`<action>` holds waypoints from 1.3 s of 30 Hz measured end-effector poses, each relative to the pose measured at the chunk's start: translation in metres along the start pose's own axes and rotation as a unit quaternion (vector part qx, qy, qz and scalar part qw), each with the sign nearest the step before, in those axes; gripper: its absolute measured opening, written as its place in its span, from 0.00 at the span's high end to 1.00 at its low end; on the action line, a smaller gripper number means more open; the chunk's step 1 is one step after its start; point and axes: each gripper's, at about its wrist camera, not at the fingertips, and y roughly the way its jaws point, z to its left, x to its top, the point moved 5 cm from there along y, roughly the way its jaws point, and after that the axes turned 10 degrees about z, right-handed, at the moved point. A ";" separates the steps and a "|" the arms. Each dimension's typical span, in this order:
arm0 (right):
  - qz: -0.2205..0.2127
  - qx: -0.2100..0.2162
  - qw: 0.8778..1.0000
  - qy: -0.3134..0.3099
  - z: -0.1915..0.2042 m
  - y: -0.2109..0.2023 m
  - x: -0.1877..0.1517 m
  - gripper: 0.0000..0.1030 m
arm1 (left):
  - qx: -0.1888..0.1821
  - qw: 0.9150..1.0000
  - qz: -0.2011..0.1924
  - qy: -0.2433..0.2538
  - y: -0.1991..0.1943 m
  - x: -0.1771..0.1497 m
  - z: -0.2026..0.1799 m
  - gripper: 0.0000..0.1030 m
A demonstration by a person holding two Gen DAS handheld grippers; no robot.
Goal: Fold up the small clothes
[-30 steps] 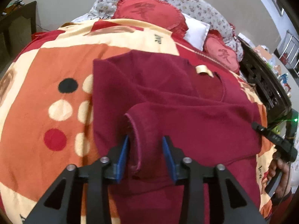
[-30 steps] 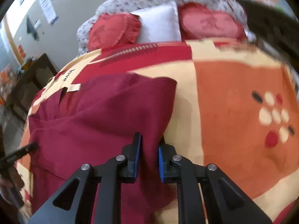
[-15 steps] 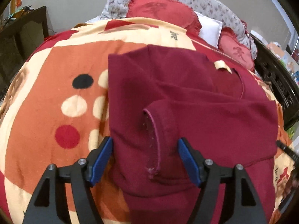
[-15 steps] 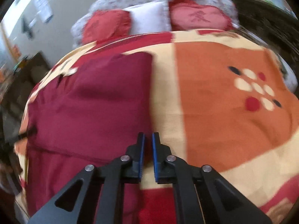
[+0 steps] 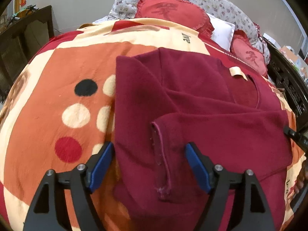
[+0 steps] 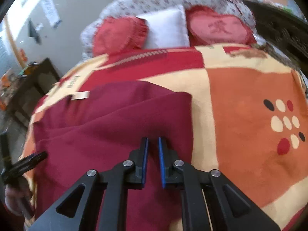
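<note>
A dark red sweater [image 5: 192,100] lies flat on the bed with both sleeves folded in across its body. A cream neck label [image 5: 236,72] marks its collar. My left gripper [image 5: 149,154] is open wide, its blue pads either side of the folded sleeve cuff [image 5: 160,154] and not touching it. In the right wrist view the sweater [image 6: 107,127] fills the lower left. My right gripper [image 6: 153,144] hovers over its right part with a narrow gap between the pads and nothing in it.
The bed carries an orange, cream and red blanket [image 5: 63,73] with dots. Red heart cushions [image 5: 169,11] and a white pillow [image 6: 167,30] lie at the head. Dark wooden furniture [image 5: 21,38] stands left; a dark bed frame [image 5: 288,84] runs along the right.
My left gripper opened and let go of the sleeve cuff, which now lies on the sweater. My right gripper let go of the sweater's edge, pulled away, then moved back over the sweater.
</note>
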 end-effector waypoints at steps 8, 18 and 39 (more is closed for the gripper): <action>-0.009 -0.029 0.999 -0.038 0.011 -0.034 -0.013 0.60 | 0.003 1.000 0.001 0.004 -0.002 0.006 0.004 0.18; 0.039 -0.015 0.998 -0.041 0.002 -0.013 -0.065 0.59 | 0.004 1.000 0.008 -0.003 -0.004 0.004 0.005 0.17; 0.068 0.034 0.997 0.007 -0.019 -0.068 -0.114 0.43 | -0.001 1.000 0.014 0.008 -0.064 -0.058 0.003 0.17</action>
